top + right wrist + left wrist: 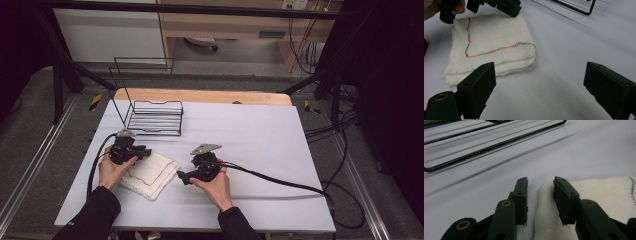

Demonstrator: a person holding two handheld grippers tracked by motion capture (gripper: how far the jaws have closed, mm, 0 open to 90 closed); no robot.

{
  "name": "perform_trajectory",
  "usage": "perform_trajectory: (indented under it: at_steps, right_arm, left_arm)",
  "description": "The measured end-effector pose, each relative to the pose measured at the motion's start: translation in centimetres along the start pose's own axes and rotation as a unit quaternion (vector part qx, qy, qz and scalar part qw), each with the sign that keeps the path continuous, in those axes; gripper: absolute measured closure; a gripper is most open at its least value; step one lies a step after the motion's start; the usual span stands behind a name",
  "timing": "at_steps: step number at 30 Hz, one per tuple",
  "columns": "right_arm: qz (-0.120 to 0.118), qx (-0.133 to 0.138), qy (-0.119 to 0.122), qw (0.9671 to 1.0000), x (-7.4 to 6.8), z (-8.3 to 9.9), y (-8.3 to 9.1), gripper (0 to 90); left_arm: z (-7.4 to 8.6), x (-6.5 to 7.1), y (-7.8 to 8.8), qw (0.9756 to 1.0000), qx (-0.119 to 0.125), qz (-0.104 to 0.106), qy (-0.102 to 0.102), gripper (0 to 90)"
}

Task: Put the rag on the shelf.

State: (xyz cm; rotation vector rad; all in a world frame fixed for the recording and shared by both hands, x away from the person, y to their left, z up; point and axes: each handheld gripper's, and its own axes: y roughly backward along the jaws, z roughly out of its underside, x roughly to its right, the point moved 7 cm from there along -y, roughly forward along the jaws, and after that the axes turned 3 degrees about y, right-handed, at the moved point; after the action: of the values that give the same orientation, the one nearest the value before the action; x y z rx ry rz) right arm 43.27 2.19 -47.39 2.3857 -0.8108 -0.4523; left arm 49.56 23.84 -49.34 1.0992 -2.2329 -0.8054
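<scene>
The folded white cloth (150,174) lies on the near left part of the desk (260,140), well in from the desk's left and near edges; to its right the white surface runs bare to the far right edge, and the wire rack (152,116) stands behind it toward the far left, apart from the cloth. The left gripper (145,151) sits at the cloth's far corner; in the left gripper view its jaws stand narrowly apart with the corner of the cloth (549,210) between them, and whether the pads press on it I cannot tell. The right gripper (181,176) hovers just beside the cloth's right edge; its jaws stand wide open with nothing between them, bare desk under them. The cloth (496,45) is folded into several layers, soft and slightly fuzzy, with a line of many-coloured stitching bending across its top face; its stacked edges face the right gripper.
</scene>
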Motion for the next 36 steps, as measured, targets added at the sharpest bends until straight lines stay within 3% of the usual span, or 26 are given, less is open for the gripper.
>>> perform_trajectory:
  at_steps: [5, 14, 20, 21, 24, 27, 36]
  right_arm:
    - [-0.005, 0.007, -0.015, 0.9999, 0.1, -0.2, -0.4, 14.9]
    - [0.000, 0.013, -0.040, 0.9991, 0.3, -1.0, -2.0, 21.8]
    - [0.008, 0.006, -0.042, 0.9991, 0.0, -1.3, -3.7, 33.0]
    - [0.011, 0.004, -0.045, 0.9989, -0.2, -1.3, -4.1, 40.3]
    - [0.016, 0.005, -0.048, 0.9987, -0.2, -1.3, -4.4, 46.3]
    - [0.018, -0.011, -0.052, 0.9984, -0.1, -0.8, -4.7, 53.1]
    - [0.000, -0.023, -0.074, 0.9970, -0.7, -0.3, -5.0, 68.8]
  left_arm:
    - [0.1, 0.4, -0.1, 0.9999, -0.005, 0.010, -0.006, 75.3]
    - [0.3, 0.6, -0.1, 0.9999, -0.004, 0.010, -0.011, 80.0]
    - [0.3, 0.6, -0.2, 0.9998, -0.004, 0.010, -0.014, 80.4]
    - [0.3, 0.6, -0.2, 0.9998, -0.004, 0.010, -0.014, 80.4]
    - [0.3, 0.6, -0.1, 0.9999, -0.003, 0.011, -0.012, 80.4]
    - [0.3, 0.6, -0.2, 0.9999, -0.001, 0.012, -0.012, 80.4]
    - [0.3, 0.6, -0.1, 0.9998, 0.000, 0.009, -0.020, 80.4]
